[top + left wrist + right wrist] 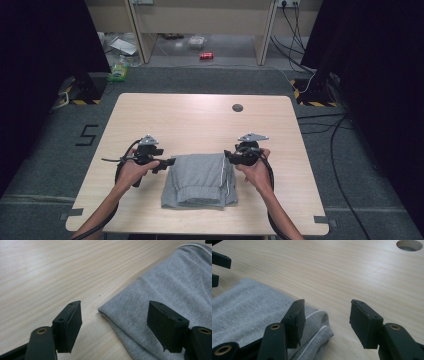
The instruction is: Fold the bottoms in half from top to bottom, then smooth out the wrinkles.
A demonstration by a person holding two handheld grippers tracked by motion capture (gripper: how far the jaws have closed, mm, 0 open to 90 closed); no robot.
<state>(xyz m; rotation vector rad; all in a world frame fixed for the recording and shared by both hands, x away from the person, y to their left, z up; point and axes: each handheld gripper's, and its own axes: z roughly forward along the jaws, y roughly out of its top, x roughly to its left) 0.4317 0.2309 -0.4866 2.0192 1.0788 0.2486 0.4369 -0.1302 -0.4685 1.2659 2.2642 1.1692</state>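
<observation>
From the high view, the folded grey garment (200, 181) lies on the near half of the table (150, 115), the left gripper (169, 162) and right gripper (227, 155) flanking its far corners, likely lining up a matched grab. In the left gripper view, open jaws straddle one corner. In the right gripper view, parted jaws bracket the piped corner, gripping nothing

One folded grey garment (200, 180), two grippers, one table (200, 120).
</observation>
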